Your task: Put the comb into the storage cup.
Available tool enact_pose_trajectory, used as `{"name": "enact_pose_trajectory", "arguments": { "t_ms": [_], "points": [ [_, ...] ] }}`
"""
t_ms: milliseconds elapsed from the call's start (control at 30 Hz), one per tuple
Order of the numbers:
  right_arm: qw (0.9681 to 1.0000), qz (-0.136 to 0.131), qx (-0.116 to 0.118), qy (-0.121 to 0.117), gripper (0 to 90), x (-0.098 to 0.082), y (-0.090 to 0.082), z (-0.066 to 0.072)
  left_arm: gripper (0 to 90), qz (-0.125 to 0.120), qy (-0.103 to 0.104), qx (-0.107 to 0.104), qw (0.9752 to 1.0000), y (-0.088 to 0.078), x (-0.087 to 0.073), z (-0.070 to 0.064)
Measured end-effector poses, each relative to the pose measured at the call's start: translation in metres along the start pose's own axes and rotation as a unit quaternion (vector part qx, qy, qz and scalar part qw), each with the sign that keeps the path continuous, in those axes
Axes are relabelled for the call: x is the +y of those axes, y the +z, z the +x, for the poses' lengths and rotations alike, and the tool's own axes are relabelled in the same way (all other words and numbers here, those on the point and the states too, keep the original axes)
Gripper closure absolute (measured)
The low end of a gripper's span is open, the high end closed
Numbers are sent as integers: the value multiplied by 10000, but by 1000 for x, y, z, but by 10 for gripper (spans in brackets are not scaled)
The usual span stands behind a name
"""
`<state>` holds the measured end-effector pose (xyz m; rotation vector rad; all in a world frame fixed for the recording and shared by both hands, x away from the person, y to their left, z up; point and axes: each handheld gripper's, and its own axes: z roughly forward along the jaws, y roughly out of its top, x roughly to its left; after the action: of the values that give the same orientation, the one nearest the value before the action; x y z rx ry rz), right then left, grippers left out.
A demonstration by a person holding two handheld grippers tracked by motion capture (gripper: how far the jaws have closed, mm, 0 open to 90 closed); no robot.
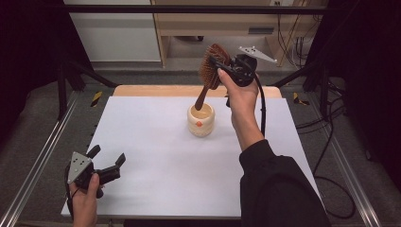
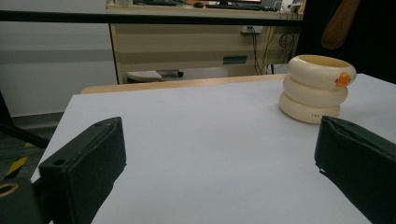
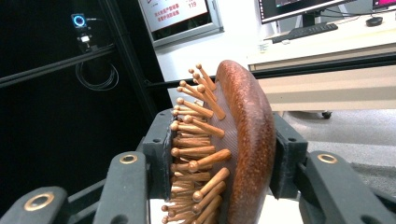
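A brown wooden hairbrush (image 1: 203,92) hangs over the back middle of the white table (image 1: 156,156), handle pointing down. My right gripper (image 1: 215,63) is shut on its head; in the right gripper view the two pads press the bristle side and the rounded back of the brush (image 3: 245,140). The handle tip (image 2: 340,23) hovers just above the mouth of a cream ringed cup (image 1: 201,120) with an orange mark, standing upright (image 2: 317,88). My left gripper (image 1: 107,162) rests low at the table's front left corner, open, with nothing between its jaws (image 2: 219,163).
A wooden strip (image 1: 156,90) runs along the table's far edge. Metal rails (image 1: 38,161) flank both sides. A shelf unit (image 1: 213,23) stands behind, and cables (image 1: 331,142) lie on the floor at right. The right forearm in a black sleeve (image 1: 274,189) reaches over the table's right half.
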<state>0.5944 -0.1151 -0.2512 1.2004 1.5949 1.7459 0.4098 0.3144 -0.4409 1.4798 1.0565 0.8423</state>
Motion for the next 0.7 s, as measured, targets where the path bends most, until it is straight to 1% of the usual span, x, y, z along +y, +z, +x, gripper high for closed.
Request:
{"name": "enact_pose_trajectory", "arguments": {
  "t_ms": [300,533,700],
  "points": [
    [10000,36,-30,-75,518,-1,1,1,20,1,19,-23,10000,0,0,-1],
    [9999,56,-45,-72,518,-2,3,1,21,2,16,-30,10000,0,0,-1],
    [9999,82,-49,-111,518,-3,4,2,21,-9,16,-32,10000,0,0,0]
  ]
}}
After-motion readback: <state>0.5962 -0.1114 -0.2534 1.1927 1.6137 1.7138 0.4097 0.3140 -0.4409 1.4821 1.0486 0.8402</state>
